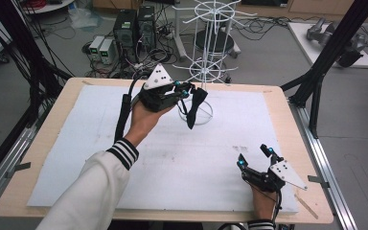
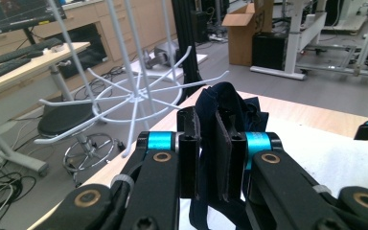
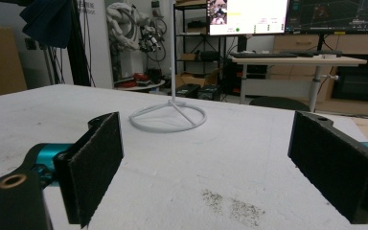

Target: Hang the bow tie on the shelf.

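Hanging from the left hand-held gripper (image 1: 186, 90) is a dark blue cloth (image 1: 194, 108), pinched between the closed jaws and held up above the bench (image 1: 33, 158), just beside the white wire rack (image 1: 210, 43). In the left gripper view the cloth (image 2: 226, 108) bunches up between the two black pads and spills out above and below them — the rack's white prongs (image 2: 139, 93) fan out just beyond. The rack's round base (image 3: 168, 116) stands on the white sheet (image 1: 182, 158) that covers the bench. The right hand-held gripper (image 1: 255, 156) rests low near the bench's front right corner, well apart from the cloth — its jaws spread wide, nothing between them.
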`<state>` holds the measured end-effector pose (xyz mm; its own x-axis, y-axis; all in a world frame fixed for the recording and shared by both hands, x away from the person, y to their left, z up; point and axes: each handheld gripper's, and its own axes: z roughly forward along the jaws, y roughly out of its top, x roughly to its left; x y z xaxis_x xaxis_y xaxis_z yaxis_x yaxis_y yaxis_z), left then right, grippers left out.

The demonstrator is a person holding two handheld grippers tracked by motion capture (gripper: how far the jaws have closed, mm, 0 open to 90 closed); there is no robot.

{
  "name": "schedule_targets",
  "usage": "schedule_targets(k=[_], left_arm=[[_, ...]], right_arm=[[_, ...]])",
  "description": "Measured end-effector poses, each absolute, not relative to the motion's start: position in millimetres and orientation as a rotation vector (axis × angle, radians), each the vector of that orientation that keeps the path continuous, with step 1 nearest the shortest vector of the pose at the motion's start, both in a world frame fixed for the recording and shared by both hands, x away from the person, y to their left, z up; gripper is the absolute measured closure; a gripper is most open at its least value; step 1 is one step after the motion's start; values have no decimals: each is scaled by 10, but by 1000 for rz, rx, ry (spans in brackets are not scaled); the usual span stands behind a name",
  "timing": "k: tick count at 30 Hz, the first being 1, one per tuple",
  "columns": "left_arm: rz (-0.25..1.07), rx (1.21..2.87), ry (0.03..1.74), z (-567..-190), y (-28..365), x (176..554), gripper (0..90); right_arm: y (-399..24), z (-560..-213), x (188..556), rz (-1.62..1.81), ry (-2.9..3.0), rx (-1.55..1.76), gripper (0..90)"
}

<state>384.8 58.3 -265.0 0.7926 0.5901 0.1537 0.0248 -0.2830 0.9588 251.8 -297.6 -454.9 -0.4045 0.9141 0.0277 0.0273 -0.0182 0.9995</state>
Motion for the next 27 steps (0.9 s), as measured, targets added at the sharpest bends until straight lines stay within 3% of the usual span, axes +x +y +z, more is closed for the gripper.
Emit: schedule_targets(k=[27], left_arm=[[550,1759,441,-2611,384,3856,812]], right_arm=[[-2977,-4549,2517,1519,1519,1023,110]])
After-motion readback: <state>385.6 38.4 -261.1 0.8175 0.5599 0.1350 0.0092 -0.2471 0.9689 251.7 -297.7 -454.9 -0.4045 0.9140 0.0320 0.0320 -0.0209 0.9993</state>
